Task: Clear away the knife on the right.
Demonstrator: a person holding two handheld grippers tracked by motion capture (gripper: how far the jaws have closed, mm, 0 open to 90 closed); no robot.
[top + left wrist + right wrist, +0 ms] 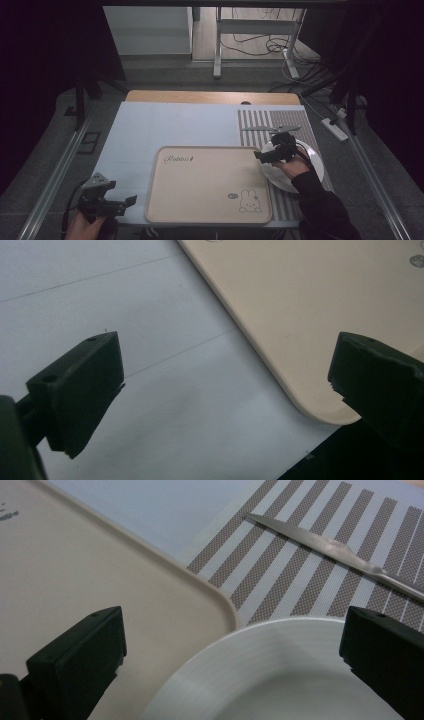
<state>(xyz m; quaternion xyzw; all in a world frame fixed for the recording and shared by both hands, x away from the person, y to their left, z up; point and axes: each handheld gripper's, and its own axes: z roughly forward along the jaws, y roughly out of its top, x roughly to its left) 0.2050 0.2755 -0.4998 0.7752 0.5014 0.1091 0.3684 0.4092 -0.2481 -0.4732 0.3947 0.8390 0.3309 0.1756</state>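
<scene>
Tabletop [165,125] carries a pale blue cover, the largest surface in the high view. Beige tray [207,182] with a rabbit print lies at centre near the person's edge, bare, probably the receiving surface. Striped placemat [272,125] lies to the tray's right, its near part under the white plate [300,172]. The plate sits just beside the tray's right edge, rim close to the tray corner in the right gripper view [300,675]. Knife [270,129] lies on the mat beyond the plate, well apart from the tray. Right gripper [272,154] hovers over the plate's left rim, jaws spread wide, one over the tray and one over the plate; judged a lineup to grasp the rim. Left gripper [112,202] rests off the tray's near left corner, jaws likewise spread and holding nothing, seemingly parked on standby.
</scene>
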